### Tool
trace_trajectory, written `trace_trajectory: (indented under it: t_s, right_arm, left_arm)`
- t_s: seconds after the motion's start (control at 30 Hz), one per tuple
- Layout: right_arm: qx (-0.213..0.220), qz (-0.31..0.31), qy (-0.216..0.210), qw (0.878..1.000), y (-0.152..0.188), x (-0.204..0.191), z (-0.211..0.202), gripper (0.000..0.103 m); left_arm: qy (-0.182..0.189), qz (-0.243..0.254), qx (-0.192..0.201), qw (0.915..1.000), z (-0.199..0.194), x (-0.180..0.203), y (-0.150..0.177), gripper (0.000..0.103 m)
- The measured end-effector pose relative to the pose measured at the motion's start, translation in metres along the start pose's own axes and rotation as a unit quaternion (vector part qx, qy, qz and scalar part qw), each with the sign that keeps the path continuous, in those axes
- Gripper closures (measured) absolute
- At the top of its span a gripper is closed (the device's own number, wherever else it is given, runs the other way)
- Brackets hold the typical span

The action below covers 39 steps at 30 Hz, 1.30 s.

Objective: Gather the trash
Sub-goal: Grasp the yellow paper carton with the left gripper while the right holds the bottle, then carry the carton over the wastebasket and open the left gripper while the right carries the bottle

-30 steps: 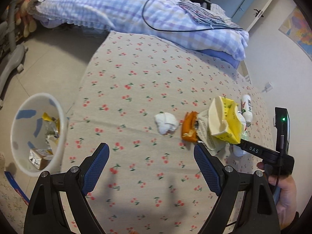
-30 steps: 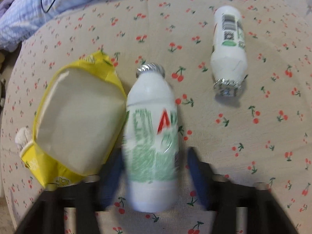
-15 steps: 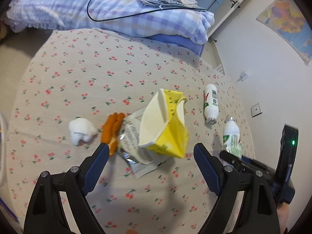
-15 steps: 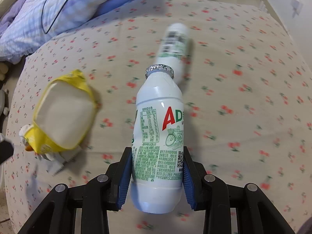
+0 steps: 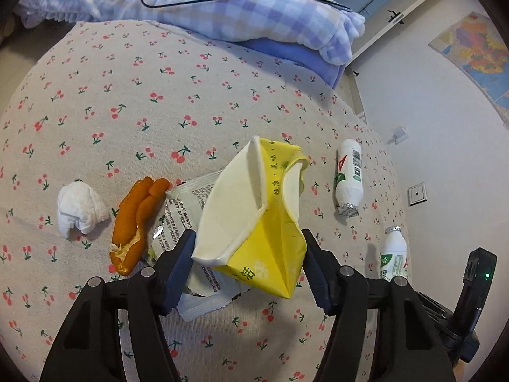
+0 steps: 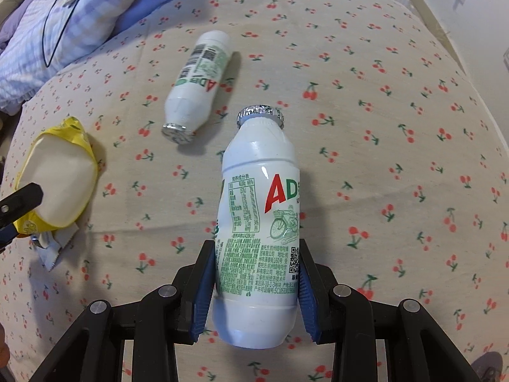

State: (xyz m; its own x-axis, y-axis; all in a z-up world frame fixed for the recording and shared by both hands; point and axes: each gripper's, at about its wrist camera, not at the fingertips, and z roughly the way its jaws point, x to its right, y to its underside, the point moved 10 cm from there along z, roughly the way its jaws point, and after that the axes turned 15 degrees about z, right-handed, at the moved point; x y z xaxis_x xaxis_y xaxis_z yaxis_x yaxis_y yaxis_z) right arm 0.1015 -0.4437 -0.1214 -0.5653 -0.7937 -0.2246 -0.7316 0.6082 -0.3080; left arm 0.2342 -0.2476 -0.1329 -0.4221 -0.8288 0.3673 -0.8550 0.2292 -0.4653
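Note:
My right gripper (image 6: 254,289) is shut on a white AD milk bottle (image 6: 259,222), held above the cherry-print table; the bottle also shows in the left wrist view (image 5: 393,256). A second white bottle (image 6: 198,86) lies on its side on the table, also in the left wrist view (image 5: 349,176). My left gripper (image 5: 249,270) is open, its jaws on either side of a yellow carton (image 5: 254,219), seen too in the right wrist view (image 6: 59,175). Under the carton lies a printed wrapper (image 5: 187,203). An orange peel (image 5: 136,219) and a crumpled white tissue (image 5: 79,210) lie to its left.
A bed with a blue checked quilt (image 5: 197,3) and a black cable borders the table's far side. A wall with a socket (image 5: 417,193) and a map stands to the right. The cherry tablecloth (image 6: 397,159) covers the whole table.
My left gripper swung away from the white bin and moved up to the yellow carton, narrowing around it. My right gripper closed on the bottle and lifted it off the table.

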Motion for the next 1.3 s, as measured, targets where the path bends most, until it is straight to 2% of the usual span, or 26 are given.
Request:
trace_trajectory:
  t_s: [0.2,0.4,0.83,1.3]
  right_arm:
    - [0.004,0.008,0.002,1.000,-0.002,0.009,-0.004,0.061]
    - [0.014,0.006,-0.006,1.000,-0.002,0.000,-0.014,0.061]
    - [0.034,-0.029,-0.036,0.998,0.004,-0.056,-0.034,0.061]
    - [0.034,-0.063,-0.068,0.995,0.019,-0.123,-0.038,0.061]
  left_arm:
    - [0.008,0.006,0.018,0.9998,-0.010,0.004,-0.002,0.041]
    - [0.011,0.023,0.034,0.9991,-0.029,0.010,-0.002,0.041]
    - [-0.017,0.047,0.066,0.9966,-0.072,-0.012,0.000,0.041]
    - [-0.051,0.025,0.087,0.9946,-0.118,-0.069,0.002,0.041]
